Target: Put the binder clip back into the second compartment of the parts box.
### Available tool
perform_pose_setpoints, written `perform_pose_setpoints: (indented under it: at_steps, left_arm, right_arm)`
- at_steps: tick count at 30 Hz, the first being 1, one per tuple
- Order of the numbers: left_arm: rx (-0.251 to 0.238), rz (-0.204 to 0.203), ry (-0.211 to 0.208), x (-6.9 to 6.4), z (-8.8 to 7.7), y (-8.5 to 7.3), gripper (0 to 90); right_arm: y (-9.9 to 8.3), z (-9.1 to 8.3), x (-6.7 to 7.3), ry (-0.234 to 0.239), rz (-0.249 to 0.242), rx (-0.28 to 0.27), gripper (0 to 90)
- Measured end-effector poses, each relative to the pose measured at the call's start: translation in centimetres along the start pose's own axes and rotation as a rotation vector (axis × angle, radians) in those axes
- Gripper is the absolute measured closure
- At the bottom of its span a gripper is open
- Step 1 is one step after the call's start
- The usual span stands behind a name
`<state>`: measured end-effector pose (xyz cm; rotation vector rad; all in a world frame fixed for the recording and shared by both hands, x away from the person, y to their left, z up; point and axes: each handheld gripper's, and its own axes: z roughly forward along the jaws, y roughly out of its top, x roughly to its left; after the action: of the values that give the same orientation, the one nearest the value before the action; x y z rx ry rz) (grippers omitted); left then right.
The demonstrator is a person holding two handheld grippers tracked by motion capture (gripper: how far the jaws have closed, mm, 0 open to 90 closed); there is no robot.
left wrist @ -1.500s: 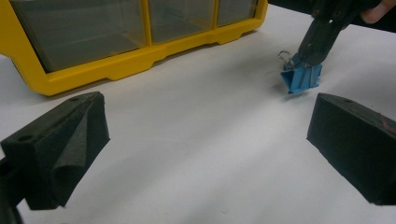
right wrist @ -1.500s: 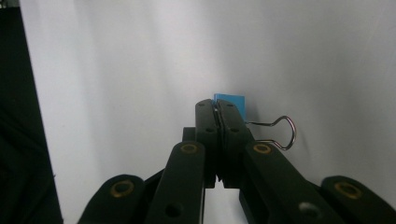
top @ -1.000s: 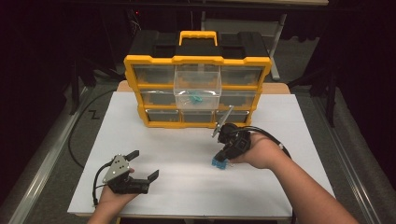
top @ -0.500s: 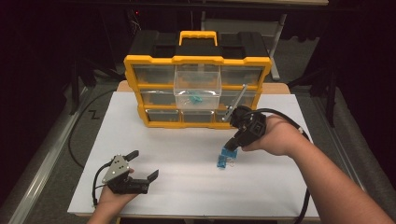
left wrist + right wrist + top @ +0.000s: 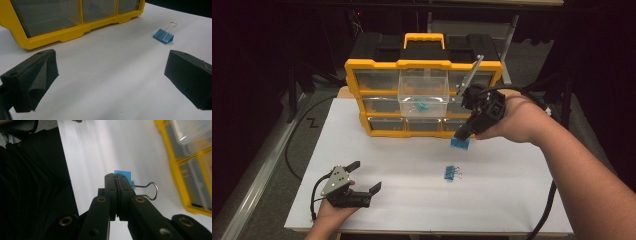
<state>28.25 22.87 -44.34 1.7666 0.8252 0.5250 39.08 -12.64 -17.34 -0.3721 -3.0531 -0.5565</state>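
Carrying blue binder clip (image 5: 460, 143) in shut right gripper (image 5: 463, 135), near open drawer (image 5: 423, 93) of yellow organizer (image 5: 357, 80). Keep pinch firm, lift over drawer rim, release inside. Left gripper (image 5: 362, 181) wide open, empty, resting on table (image 5: 512, 200); second clip (image 5: 452, 173) lies mid-table.

High view: fixed above the near edge of the white tabletop (image 5: 377, 150), facing forward and down. It takes in the whole tabletop, the yellow drawer cabinet (image 5: 424, 95) at the far edge, and both forearms entering from the bottom.

Left gripper view: set low and close to the tabletop near its near left corner, looking level along 2 wide-set black jaws toward the cabinet (image 5: 62, 32) base. It shares with the high view the cabinet front and the loose blue binder clip (image 5: 163, 36) (image 5: 453, 173) lying mid-tabletop.

Right gripper view: raised above the tabletop, rolled sideways, looking down along 2 closed jaws. It shares the cabinet (image 5: 190, 177) edge and the held clip (image 5: 123, 175) (image 5: 460, 143) with the high view.
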Motion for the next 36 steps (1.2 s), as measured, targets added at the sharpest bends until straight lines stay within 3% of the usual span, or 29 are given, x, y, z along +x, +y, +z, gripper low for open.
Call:
perform_pose_setpoints:
  at_steps: [21, 36]
  left_arm:
    - [-0.005, -0.010, -0.009, 0.2, -0.1, 0.0, 0.2]
    - [-0.006, -0.005, -0.012, 0.2, -0.1, 0.0, 0.2]
  right_arm:
    - [5.6, -7.0, 0.0, -0.089, -0.045, -0.036, 90.0]
    - [10.7, -6.9, -2.1, -0.141, -0.056, -0.049, 90.0]
